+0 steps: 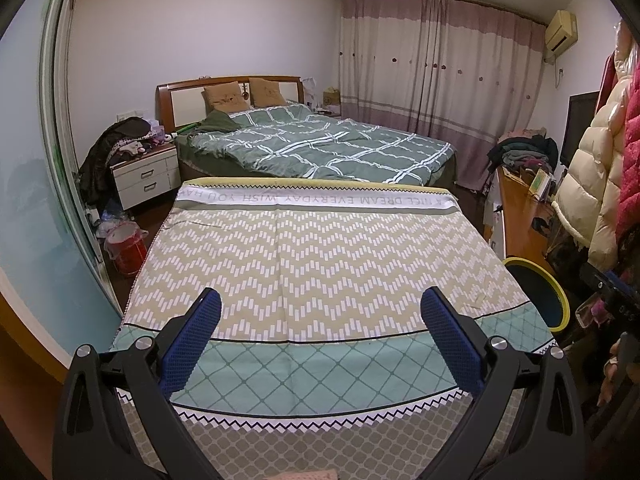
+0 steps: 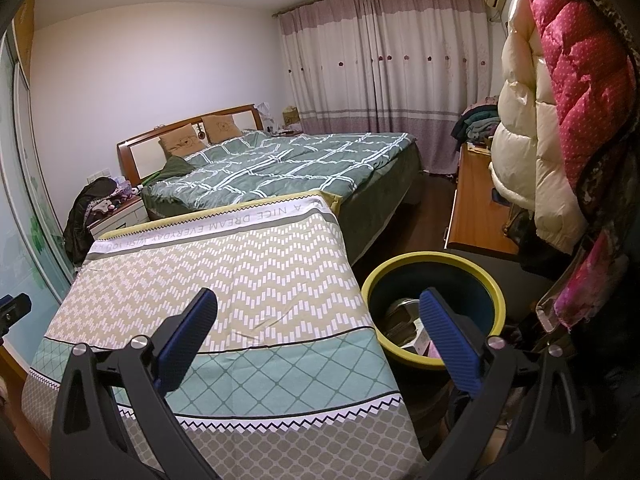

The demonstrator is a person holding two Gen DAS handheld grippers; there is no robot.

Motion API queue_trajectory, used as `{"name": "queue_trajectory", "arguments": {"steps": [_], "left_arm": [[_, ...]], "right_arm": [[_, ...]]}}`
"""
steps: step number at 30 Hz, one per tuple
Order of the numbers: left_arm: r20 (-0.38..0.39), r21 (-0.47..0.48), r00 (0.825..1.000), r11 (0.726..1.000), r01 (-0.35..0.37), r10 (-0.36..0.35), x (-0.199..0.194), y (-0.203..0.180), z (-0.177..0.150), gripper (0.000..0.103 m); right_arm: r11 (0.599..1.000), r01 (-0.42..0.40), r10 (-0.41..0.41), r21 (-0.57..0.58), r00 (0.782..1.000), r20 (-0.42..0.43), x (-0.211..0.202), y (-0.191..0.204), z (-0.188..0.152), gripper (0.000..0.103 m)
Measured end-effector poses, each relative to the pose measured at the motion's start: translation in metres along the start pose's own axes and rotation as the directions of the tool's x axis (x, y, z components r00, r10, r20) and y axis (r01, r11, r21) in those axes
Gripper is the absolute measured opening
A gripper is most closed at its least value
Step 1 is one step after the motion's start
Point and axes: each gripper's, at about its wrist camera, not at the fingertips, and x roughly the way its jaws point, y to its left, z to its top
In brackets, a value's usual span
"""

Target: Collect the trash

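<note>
Both jaws stand wide, left gripper (image 1: 320, 310) and right gripper (image 2: 318, 310) empty. Trash in the bin (image 2: 494, 284) looks light, crushable; grasp by edges.

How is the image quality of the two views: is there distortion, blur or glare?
Left wrist view: strong fisheye bending, the patterned cloth bulges, corners are black; sharp, soft even light, no glare. Right wrist view: same curving, the yellow-rimmed bin looks stretched; its inside is dark, contents hard to read; the curtain is slightly washed out.
</note>
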Motion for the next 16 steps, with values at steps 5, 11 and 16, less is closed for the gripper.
{"name": "queue_trajectory", "arguments": {"steps": [5, 11, 16], "left_arm": [[-0.008, 0.016, 1.0, 1.0, 0.013, -0.012, 0.007, 0.0, 0.0, 0.098], [-0.063, -0.017, 0.998, 1.0, 0.011, -0.012, 0.046, 0.011, 0.019, 0.098], [-0.148, -0.024, 0.988, 0.998, -0.05, 0.045, 0.115, 0.028, 0.037, 0.098]], "right_arm": [[1.0, -0.001, 0.001, 0.001, 1.0, -0.012, 0.006, 0.003, -0.003, 0.096], [0.998, -0.053, 0.052, -0.024, 0.997, -0.062, 0.035, 0.014, 0.012, 0.096], [0.988, -0.148, 0.138, -0.035, 0.968, -0.208, 0.117, 0.04, 0.025, 0.096]]}}
